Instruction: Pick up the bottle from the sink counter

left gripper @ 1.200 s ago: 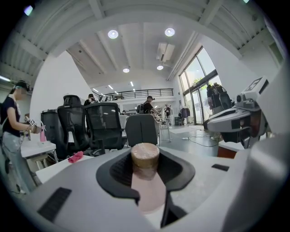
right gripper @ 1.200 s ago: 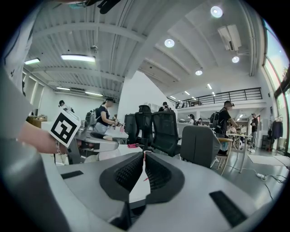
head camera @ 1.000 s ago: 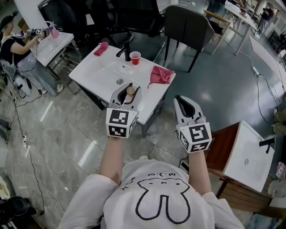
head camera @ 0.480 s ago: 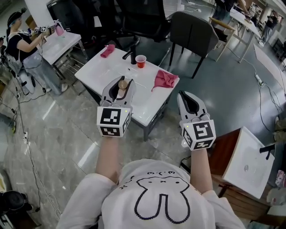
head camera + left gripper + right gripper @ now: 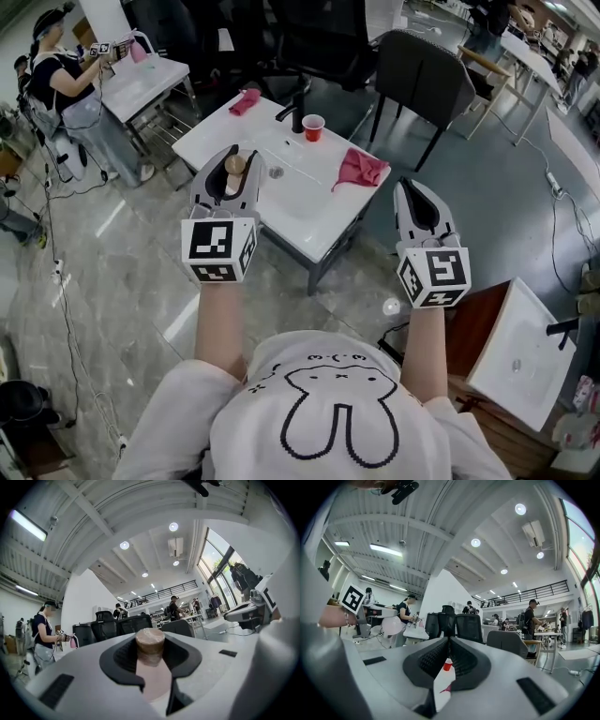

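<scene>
- At the left of the head view, the left gripper point(image 5: 232, 155) is closed partway on the bottle point(image 5: 234, 167). Its pads press the pale pink neck, and the brown stopper stands above them.
- Seen along its own jaws, the left gripper looks out level across the room, with the bottle upright between the pads.
- Change over the last second: the left gripper and the bottle have come up and away from the front of the basin, towards the left edge of the sink counter point(image 5: 309, 225). The grip has not altered.
- The right gripper point(image 5: 419, 187) has risen a little too. Its jaws meet at the tips and hold nothing.
- Meaning for the task, as a judgement: the bottle appears to be off the counter and carried in the air, so the pick-up looks essentially done. Its base is hidden, so clearance cannot be confirmed directly.
- Left on the counter: a red cup point(image 5: 313, 126) beside the black tap point(image 5: 296, 111), and a pink cloth point(image 5: 361, 169) near the right edge.
- Writing: no label or brand can be read on the bottle. Each gripper's cube point(image 5: 217, 248) shows only black-and-white square markers. The person's shirt point(image 5: 328, 412) bears a rabbit outline and a few small marks too small to read.
</scene>
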`<state>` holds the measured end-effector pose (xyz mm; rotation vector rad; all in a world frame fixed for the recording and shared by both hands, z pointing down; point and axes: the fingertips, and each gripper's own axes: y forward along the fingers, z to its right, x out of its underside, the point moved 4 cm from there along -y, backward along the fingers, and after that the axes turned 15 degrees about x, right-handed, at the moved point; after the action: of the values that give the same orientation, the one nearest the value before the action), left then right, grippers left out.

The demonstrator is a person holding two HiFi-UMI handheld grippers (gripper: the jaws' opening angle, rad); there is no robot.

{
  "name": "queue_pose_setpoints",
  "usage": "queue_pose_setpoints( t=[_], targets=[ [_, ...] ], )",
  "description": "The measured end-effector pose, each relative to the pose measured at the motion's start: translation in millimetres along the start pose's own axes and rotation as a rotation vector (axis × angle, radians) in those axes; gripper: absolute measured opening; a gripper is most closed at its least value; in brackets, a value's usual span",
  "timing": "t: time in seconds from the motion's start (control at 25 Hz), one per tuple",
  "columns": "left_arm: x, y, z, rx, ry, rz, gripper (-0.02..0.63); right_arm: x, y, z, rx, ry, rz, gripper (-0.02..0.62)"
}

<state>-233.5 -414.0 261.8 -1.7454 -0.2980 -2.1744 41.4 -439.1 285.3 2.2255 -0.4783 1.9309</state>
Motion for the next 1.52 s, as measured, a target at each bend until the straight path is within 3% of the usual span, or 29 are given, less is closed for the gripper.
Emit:
queue_pose_setpoints(
  t=[0.56, 1.52],
  targets=[
    [-9.4, -36.0, -24.3, -0.1, 0.033, 0.011, 0.127, -19.4, -0.3, -10.5, 0.01, -0.001, 0.068, 0.032],
    [-18.9, -50.0, -31.4, -0.09, 0.047, 0.046, 0.127, -28.7, -1.6, -29.6, 0.022, -0.043, 0.075, 0.029]
  ],
)
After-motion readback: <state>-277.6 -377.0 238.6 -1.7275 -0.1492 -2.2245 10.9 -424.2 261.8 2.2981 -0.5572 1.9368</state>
